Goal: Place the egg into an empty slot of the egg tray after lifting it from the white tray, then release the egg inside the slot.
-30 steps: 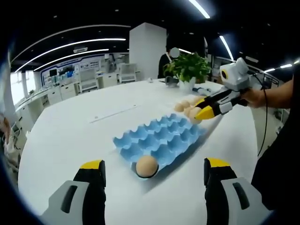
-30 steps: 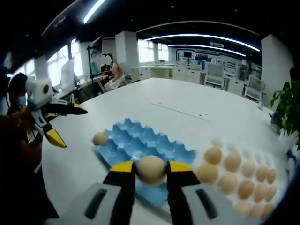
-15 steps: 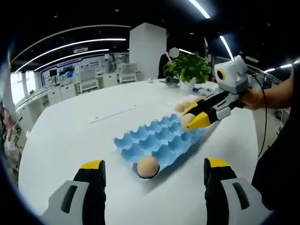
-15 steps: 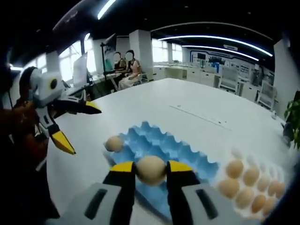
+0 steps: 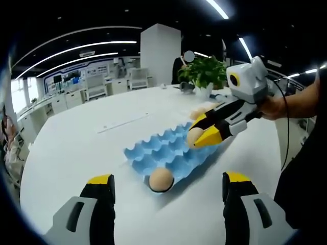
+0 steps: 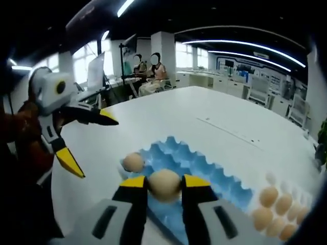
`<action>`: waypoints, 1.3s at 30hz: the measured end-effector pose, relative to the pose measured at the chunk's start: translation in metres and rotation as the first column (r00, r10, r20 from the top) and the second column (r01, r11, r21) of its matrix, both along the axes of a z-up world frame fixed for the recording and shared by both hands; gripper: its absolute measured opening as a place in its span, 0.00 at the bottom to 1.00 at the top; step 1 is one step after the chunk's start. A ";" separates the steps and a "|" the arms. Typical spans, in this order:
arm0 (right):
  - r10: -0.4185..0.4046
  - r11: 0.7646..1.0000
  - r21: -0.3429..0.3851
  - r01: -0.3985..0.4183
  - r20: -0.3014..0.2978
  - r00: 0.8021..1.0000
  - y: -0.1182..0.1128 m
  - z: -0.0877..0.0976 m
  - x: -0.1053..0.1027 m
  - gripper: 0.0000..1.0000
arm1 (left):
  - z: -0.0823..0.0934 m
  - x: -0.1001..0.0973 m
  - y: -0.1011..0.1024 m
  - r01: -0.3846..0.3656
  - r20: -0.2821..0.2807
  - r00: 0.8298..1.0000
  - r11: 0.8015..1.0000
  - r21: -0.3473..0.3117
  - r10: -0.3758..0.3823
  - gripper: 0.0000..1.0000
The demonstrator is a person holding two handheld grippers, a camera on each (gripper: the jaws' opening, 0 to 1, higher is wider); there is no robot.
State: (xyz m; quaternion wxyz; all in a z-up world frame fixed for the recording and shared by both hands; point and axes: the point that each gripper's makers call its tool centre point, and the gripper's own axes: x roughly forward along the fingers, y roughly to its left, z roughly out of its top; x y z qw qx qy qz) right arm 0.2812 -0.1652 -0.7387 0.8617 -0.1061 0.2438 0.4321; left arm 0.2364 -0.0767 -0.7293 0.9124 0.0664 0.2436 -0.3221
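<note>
A blue egg tray (image 5: 171,151) lies on the white table, with one brown egg (image 5: 161,179) in its near corner slot. My right gripper (image 5: 200,131) hangs above the tray's right side, shut on a second egg (image 5: 193,137). In the right gripper view that held egg (image 6: 164,185) sits between the yellow-tipped jaws of my right gripper (image 6: 164,186) over the blue egg tray (image 6: 204,178), near the seated egg (image 6: 133,162). My left gripper (image 5: 166,186) stands open short of the tray; it also shows open as the left gripper (image 6: 87,138) in the right gripper view. The white tray (image 6: 280,201) holds several eggs.
A potted plant (image 5: 204,74) stands at the table's far side, beyond several eggs (image 5: 200,112) on the white tray. A person's hand (image 5: 271,104) holds my right gripper. Two people (image 6: 145,69) sit at desks past the table. Bare white tabletop (image 5: 76,148) spreads to the left of the tray.
My right gripper has carried the held egg from beside the white tray leftward, out over the blue tray's slots. The left gripper has stayed where it was, open.
</note>
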 end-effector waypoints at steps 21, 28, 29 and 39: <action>0.122 0.992 -0.040 -0.121 0.003 0.993 0.039 -0.018 -0.007 0.25 | 0.000 -0.001 0.002 -0.003 0.002 1.000 1.000 0.002 0.003 0.87; 0.131 0.991 -0.023 -0.131 -0.024 0.991 0.044 -0.026 -0.006 0.25 | 0.001 -0.001 0.004 -0.013 0.004 1.000 1.000 0.000 0.013 0.87; 0.132 0.991 -0.019 -0.133 -0.030 0.991 0.044 -0.028 -0.006 0.25 | 0.002 -0.001 0.004 -0.014 0.009 1.000 1.000 -0.002 0.014 0.87; 0.156 0.987 -0.029 -0.156 -0.019 0.988 0.046 -0.037 -0.010 0.26 | 0.001 -0.001 0.005 -0.011 0.006 1.000 1.000 0.004 0.011 0.87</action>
